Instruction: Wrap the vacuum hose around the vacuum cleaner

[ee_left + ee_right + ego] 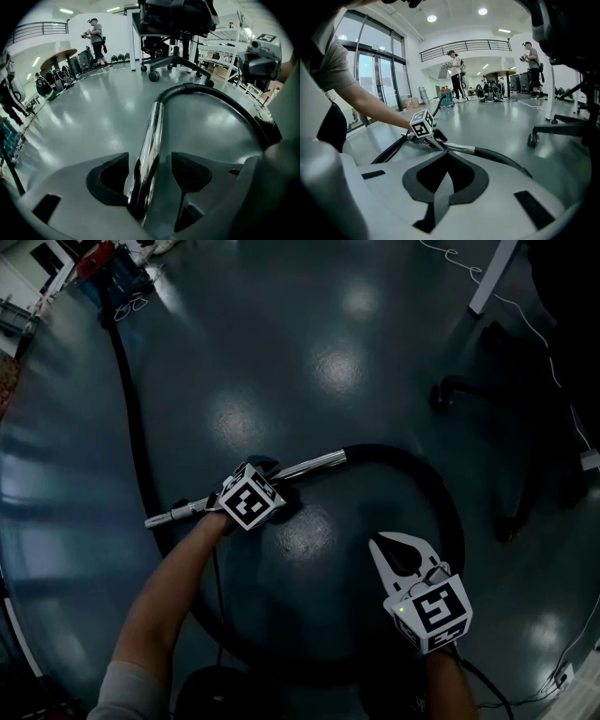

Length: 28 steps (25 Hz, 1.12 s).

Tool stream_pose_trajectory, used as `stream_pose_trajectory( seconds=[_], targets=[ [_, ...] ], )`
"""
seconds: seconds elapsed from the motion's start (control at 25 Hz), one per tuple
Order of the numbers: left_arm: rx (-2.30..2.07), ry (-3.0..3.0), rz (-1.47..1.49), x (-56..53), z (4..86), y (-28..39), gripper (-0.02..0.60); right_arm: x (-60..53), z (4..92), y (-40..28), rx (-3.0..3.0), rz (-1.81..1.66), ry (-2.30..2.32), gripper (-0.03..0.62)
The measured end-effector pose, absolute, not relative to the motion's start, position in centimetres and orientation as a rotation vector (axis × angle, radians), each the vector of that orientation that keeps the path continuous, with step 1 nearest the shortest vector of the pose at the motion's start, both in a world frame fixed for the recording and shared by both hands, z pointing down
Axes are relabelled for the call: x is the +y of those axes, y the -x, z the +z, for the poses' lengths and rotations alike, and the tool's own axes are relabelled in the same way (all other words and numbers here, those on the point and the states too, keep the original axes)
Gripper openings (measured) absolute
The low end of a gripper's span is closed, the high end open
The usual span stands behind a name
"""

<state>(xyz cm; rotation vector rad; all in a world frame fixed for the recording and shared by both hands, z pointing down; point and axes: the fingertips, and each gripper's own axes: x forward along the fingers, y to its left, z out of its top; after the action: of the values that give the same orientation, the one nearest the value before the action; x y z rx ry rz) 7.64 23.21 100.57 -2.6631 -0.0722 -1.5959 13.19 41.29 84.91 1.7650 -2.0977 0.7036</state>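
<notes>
On the dark floor (pixel 281 352), the left gripper (pixel 151 176) sat with jaws spread astride the hose's (pixel 441 493) metal tube (pixel 309 466), the right gripper (pixel 380 545) pressed shut, empty; judged the pickup step, next needing a firm pinch on the tube.

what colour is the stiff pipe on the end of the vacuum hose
The pipe is shiny chrome silver, clearest in the left gripper view.
</notes>
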Motion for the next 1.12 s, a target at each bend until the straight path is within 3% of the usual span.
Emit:
stream_pose_trajectory(
  seconds=[0.48,0.68,1.12],
  targets=[
    [-0.256,2.571,-1.706,23.4,102.7,-7.3,0.285,44.2,87.4,-13.0,-2.050,0.803,-1.835,0.003],
    [-0.275,2.542,-1.748,24.5,102.4,-7.0,0.179,44.8,87.6,-12.5,-2.047,0.801,-1.829,0.003],
    [-0.124,2.556,-1.712,26.3,101.1,-4.8,0.175,44.9,88.3,-13.1,-2.072,0.747,-1.722,0.003]
  ],
)
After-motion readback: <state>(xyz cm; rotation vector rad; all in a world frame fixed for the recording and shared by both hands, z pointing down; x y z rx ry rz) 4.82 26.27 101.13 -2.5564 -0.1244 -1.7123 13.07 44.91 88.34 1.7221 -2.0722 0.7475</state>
